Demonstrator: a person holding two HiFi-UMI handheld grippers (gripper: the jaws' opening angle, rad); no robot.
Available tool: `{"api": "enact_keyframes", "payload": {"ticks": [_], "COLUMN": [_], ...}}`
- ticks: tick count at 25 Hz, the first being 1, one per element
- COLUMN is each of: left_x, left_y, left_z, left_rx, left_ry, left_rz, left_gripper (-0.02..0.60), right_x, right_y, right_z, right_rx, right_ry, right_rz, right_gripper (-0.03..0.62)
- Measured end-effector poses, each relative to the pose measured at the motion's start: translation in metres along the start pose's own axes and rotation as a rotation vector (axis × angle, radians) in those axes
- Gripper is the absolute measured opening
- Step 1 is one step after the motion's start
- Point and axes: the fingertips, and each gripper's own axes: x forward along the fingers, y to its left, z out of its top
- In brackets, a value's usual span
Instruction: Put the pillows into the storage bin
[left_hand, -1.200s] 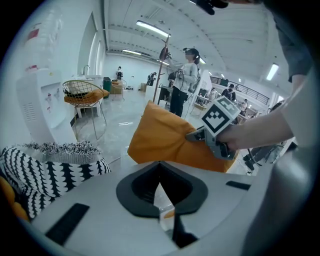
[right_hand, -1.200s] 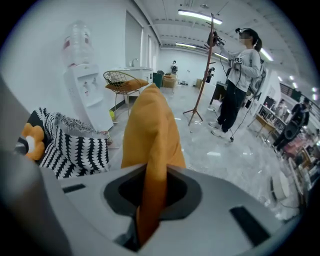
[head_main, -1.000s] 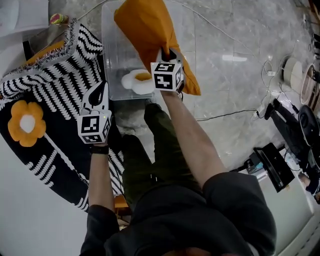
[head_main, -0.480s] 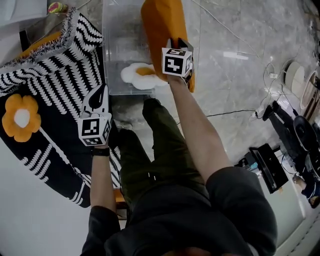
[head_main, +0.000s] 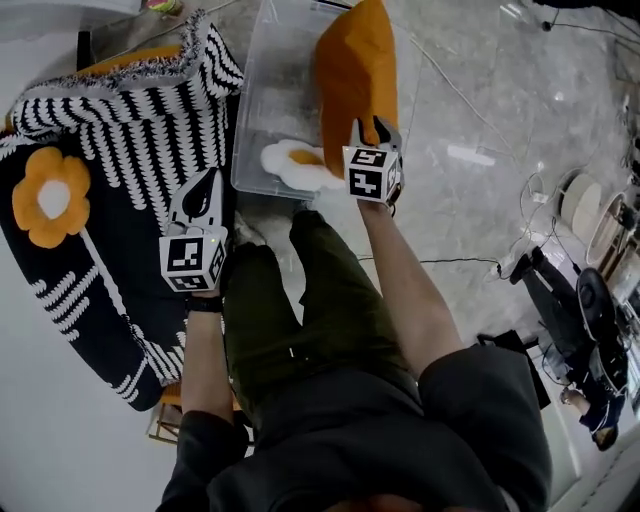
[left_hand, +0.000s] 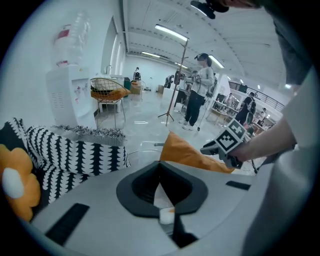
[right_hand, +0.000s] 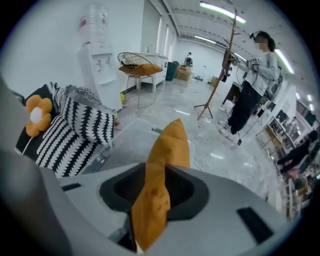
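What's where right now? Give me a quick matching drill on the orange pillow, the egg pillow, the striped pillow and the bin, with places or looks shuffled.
Things:
1. orange pillow
2. egg pillow
3. striped pillow
4. storage bin

Places or looks:
A. clear plastic, on the floor
B. outside the bin, to its left in the head view
C. upright along the bin's right side
D. lying at the bin's near end

Pairs: 1-C, 2-D, 3-B, 4-A

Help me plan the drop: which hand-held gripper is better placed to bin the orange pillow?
Right. The right hand-held gripper has the orange pillow between its jaws, which have just been opening, over the storage bin; the left hand-held gripper is shut and empty.
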Motion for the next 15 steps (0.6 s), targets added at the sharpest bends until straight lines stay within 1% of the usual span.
{"api": "enact_keyframes", "payload": {"ticks": [4, 8, 11, 13, 15], "left_x": [-0.021, -0.045, -0.069, -0.091, -0.118], "left_y": [0.020, 0.048, 0.073, 0.096, 0.125], "left_z": [-0.017, -0.042, -0.045, -0.041, -0.039], "left_rx": [-0.058, -0.143, -0.191, -0.212, -0.234], "left_ry": [-0.020, -0.034, -0.061, -0.091, -0.124], "left_rz": [0.045, 0.100, 0.137, 0.176, 0.226], "left_gripper": [0.005, 0.005, 0.005, 0.004, 0.005], "right_x": [-0.010, -0.015, -0.023, -0.034, -0.048], "right_y": [0.027, 0.064, 0.097, 0.130, 0.177], "right_z": [0.008, 0.026, 0.045, 0.067, 0.096], "right_rx": [-0.096, -0.186, -0.264, -0.337, -0.443], "right_ry": [-0.013, -0.022, -0.034, -0.062, -0.115], "right_rz": [0.041, 0.092, 0.143, 0.190, 0.258], "right_gripper": [0.126, 0.126, 0.127, 0.148, 0.206]}}
